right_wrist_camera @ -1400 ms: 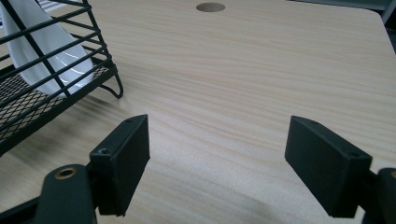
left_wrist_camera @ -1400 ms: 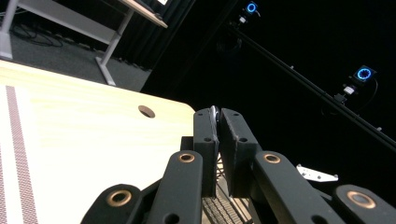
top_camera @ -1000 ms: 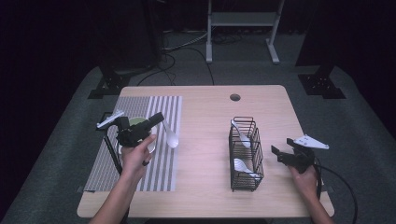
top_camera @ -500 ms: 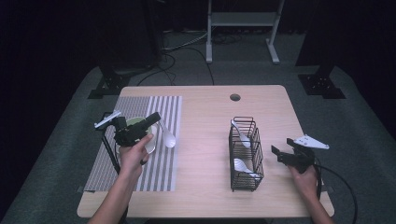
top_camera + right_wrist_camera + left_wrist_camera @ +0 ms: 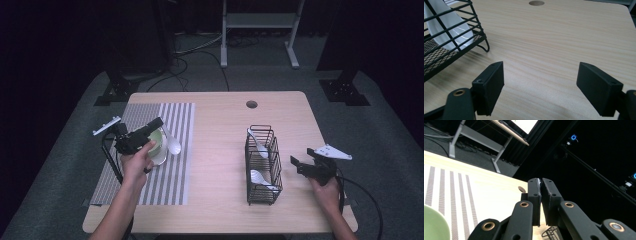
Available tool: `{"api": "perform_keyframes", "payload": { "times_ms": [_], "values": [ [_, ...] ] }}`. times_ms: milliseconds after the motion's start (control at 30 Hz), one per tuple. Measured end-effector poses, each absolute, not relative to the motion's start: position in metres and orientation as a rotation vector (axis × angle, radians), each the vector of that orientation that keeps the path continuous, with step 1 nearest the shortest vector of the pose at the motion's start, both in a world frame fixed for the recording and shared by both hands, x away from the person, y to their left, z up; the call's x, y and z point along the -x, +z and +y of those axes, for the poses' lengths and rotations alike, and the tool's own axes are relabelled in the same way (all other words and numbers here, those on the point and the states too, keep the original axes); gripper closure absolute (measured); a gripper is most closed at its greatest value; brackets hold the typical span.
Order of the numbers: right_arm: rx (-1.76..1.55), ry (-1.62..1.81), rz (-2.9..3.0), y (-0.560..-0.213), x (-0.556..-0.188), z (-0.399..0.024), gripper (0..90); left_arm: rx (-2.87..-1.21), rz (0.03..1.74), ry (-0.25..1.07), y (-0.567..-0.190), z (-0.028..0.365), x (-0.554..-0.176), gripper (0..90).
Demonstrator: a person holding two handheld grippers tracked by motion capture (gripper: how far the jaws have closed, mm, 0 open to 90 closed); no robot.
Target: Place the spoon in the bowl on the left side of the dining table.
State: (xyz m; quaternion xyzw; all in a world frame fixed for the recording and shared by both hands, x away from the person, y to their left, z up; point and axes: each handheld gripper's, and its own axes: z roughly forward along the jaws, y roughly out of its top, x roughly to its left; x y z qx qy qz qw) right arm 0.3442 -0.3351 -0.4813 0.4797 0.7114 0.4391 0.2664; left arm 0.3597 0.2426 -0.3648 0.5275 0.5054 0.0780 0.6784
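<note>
In the high view my left gripper (image 5: pixel 159 123) hovers over the striped placemat (image 5: pixel 150 180), above a bowl (image 5: pixel 157 146) that is green inside. A white spoon (image 5: pixel 173 145) hangs from its tip by the handle, its scoop just right of the bowl. The left gripper view shows that gripper (image 5: pixel 541 181) with its jaws pressed together on a thin white sliver, and the bowl's green rim (image 5: pixel 434 226) sits low at the left. At the table's right my right gripper (image 5: pixel 296 163) stands open beside the black wire rack (image 5: pixel 272 150). The right gripper view confirms that gripper (image 5: pixel 540 87) holds nothing.
The wire rack (image 5: pixel 439 60) holds two white spoons (image 5: pixel 258 146) (image 5: pixel 260 177). A round cable hole (image 5: pixel 251 104) lies near the table's far edge. Bare wood stretches between the placemat and the rack. Cables trail from both grippers off the near edge.
My left gripper has drifted a little to the left with the spoon, bringing its scoop closer to the bowl. The right hand has kept still.
</note>
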Motion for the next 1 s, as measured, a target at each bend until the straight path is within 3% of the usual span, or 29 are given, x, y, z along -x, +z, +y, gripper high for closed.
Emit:
{"api": "perform_keyframes", "payload": {
  "times_ms": [1000],
  "values": [
    [-1.293,1.176,1.924,-0.481,-0.345,-0.335,20.9,-1.120,1.200,0.219,-0.367,0.271,-0.369,85.4]
  ]
}}
